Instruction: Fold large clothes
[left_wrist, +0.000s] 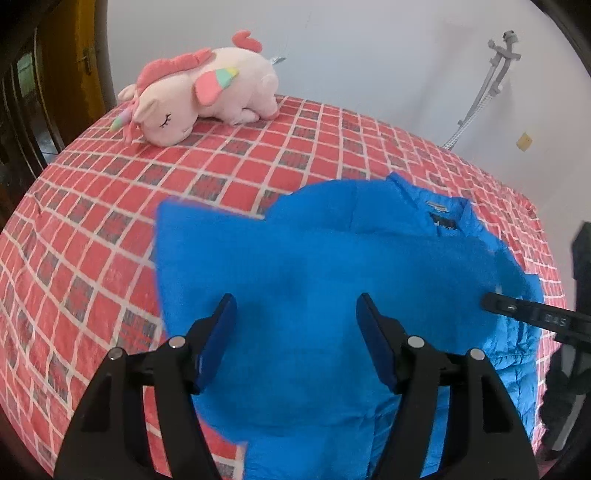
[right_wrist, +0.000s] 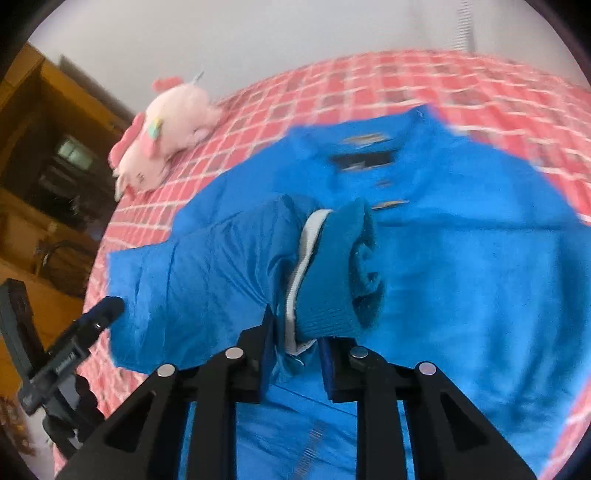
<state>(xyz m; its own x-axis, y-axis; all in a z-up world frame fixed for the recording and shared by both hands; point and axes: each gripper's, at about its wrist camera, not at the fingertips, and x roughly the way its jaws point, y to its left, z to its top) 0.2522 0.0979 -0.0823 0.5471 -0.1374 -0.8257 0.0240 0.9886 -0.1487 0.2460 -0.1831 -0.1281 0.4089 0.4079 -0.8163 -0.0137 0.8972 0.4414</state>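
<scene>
Both wrist cameras look steeply down, close over the blue jacket (left_wrist: 314, 266) and checked bedspread (left_wrist: 92, 221) they share.

You are looking at a bright blue jacket (left_wrist: 332, 266) lying on a red, white-gridded bedcover (left_wrist: 92, 229), with a pink plush unicorn (left_wrist: 199, 92) showing rainbow accents.

One jacket (left_wrist: 332, 258), one plush unicorn (left_wrist: 199, 99), two grippers.

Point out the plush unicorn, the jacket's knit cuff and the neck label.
plush unicorn (left_wrist: 207, 99), left wrist view, its body.
knit cuff (right_wrist: 332, 273), right wrist view, ribbed band.
neck label (right_wrist: 364, 160), right wrist view, dark patch.
</scene>
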